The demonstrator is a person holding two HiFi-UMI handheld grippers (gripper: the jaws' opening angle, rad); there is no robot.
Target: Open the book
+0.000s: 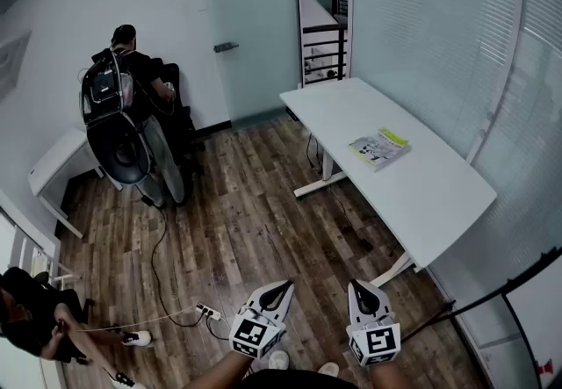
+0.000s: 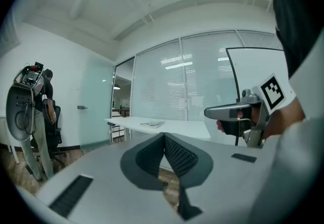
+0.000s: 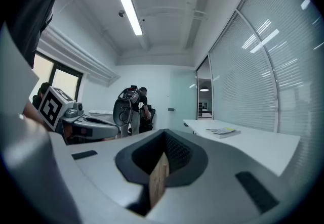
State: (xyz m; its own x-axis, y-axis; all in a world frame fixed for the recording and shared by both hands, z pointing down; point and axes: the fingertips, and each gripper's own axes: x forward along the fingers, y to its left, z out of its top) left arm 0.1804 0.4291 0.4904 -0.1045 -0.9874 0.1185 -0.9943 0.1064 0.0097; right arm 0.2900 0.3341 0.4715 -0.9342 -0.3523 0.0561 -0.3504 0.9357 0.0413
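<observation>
Wood-plank flooring (image 1: pixel 255 229) is seen beneath a white table (image 1: pixel 439 194) set beside frosted glass walls. The book (image 1: pixel 378 148) is laid flat and closed near the table's far end, its printed cover edged yellow-green. The left gripper (image 1: pixel 284 285) and right gripper (image 1: pixel 362 285) are held clenched on nothing, well apart from it.

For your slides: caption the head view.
Both shut: left gripper and right gripper over wood floor; thin yellow-edged book ahead on white table.
</observation>
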